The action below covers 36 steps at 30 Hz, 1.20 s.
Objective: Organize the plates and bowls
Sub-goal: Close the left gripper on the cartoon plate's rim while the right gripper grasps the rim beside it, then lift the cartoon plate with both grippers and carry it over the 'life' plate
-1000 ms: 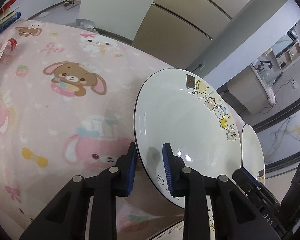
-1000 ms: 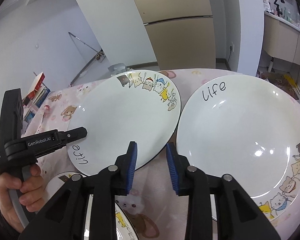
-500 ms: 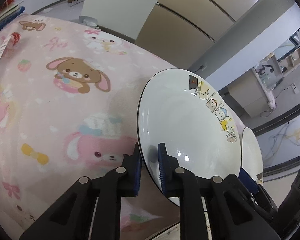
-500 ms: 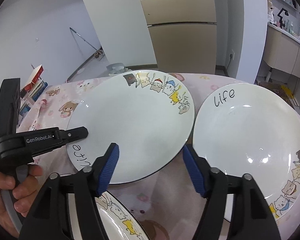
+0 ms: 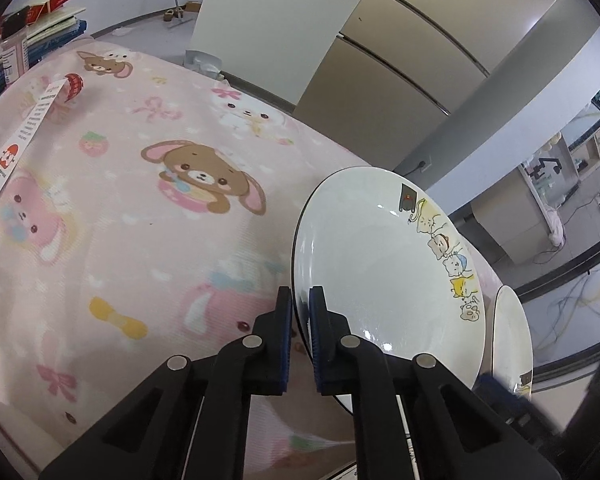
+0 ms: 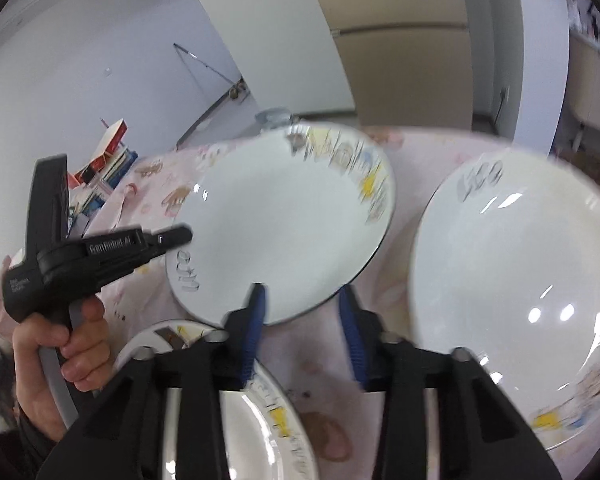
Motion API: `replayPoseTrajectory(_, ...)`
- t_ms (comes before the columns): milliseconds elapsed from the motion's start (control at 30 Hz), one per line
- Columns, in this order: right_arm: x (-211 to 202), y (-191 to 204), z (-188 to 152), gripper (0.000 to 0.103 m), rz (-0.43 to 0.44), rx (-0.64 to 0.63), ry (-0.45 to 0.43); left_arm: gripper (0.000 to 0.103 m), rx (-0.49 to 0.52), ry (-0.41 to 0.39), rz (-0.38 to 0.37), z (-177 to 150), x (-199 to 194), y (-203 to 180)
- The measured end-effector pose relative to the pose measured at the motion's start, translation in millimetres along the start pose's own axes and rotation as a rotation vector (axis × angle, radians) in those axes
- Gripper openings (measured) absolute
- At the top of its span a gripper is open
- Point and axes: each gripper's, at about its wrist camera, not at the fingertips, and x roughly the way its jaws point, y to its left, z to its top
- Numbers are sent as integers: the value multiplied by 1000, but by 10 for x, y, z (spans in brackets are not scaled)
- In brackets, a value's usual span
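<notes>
A white plate [image 5: 380, 272] with cartoon cats along its rim is tilted up over the pink tablecloth [image 5: 140, 240]. My left gripper [image 5: 300, 320] is shut on its near-left rim. The right wrist view shows the same plate [image 6: 284, 224], with the left gripper [image 6: 180, 236] clamped at its left edge near the word "life". My right gripper [image 6: 303, 326] sits at the plate's near edge. Its jaws are closing, the rim lies between them, and the pads stand apart from it. This view is motion-blurred.
A second "life" plate [image 6: 520, 280] lies to the right, seen edge-on as a plate [image 5: 512, 340] in the left view. A third plate [image 6: 220, 420] lies under my right gripper. A hand [image 6: 80, 344] holds the left gripper. Books [image 5: 40, 32] and a paper strip [image 5: 32, 120] sit far left.
The left jaws closed fully onto the plate's rim. The right jaws spread wide, then narrowed again, and came up to the plate's near edge.
</notes>
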Motion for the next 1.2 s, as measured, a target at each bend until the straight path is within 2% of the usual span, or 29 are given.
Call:
replayPoseTrajectory(67,-109,-64,160,29,-10,10,-62,9,12,1,8,8,12,-23)
replayPoseTrajectory(133,-63,-126,338,29,-17,7,-84,9,12,5,2,13,16,-13)
replayPoseTrajectory(300,418,-249,638,29,-167,-66,-6,10,-8,40,-40,27,78,39)
replayPoseTrajectory(367,532,-314,681,27,-156,-79,16,10,14,37,-26,25,89,6)
replayPoseTrajectory(433,639,-354,708,21,-116,-83,56,12,44,28,-10,13,99,-37)
replayPoseTrajectory(533,681,-373,720,20,-112,-92,65,17,93,34,0,16,147,-96)
replayPoseTrajectory(667,690,-460,701,19,-66,-56,49,17,85,45,-14,31,162,-75)
replayPoseTrajectory(767,710,-387,689,20,-114,-95,56,27,97,55,-29,30,168,-91)
replayPoseTrajectory(833,714,-383,697,20,-111,-94,57,37,90,65,-64,40,166,-90)
replayPoseTrajectory(867,710,-392,699,19,-102,-89,53,37,86,68,-71,45,166,-90)
replayPoseTrajectory(933,701,-398,686,16,-115,-85,49,33,81,56,-67,44,155,-82)
replayPoseTrajectory(1000,702,-346,677,16,-151,-104,44,17,97,33,-15,35,138,-76)
replayPoseTrajectory(1067,671,-316,652,16,-168,-110,24,17,108,-8,-26,35,67,-78)
replayPoseTrajectory(1200,472,-316,632,15,-137,-82,-56,16,150,-132,-55,51,-214,-164)
